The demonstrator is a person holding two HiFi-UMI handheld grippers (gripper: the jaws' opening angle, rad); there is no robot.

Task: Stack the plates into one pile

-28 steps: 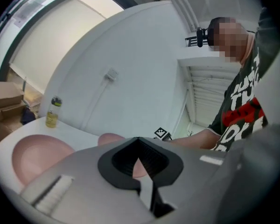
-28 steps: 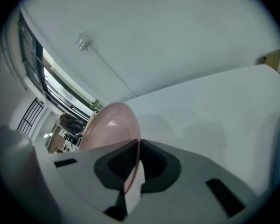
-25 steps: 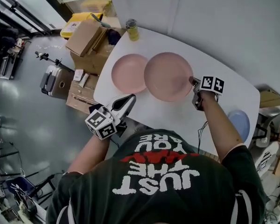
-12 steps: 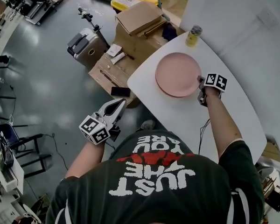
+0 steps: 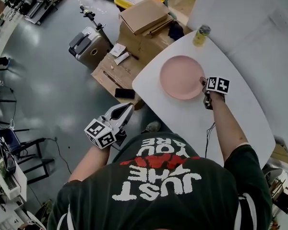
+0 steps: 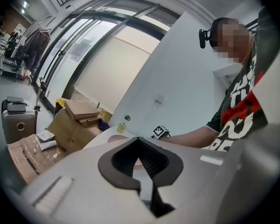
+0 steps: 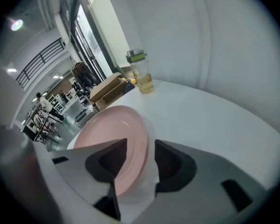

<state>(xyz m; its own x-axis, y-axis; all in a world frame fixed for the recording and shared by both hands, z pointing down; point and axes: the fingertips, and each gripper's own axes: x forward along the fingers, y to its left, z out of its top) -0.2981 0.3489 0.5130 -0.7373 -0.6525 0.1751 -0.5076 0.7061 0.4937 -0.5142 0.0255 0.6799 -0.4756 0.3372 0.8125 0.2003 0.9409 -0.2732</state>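
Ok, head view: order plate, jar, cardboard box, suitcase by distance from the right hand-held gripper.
1. Pink plate: rim between the just-opened jaws of the right hand-held gripper.
2. Jar: far table edge.
3. Cardboard box: beyond the table.
4. Suitcase: on the floor, left.

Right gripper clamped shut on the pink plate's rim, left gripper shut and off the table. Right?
No: the right gripper is open, not clamped. The right gripper view shows its jaws, just opened, standing apart around the rim of the pink plate. The left gripper is shut and off the table, as stated.
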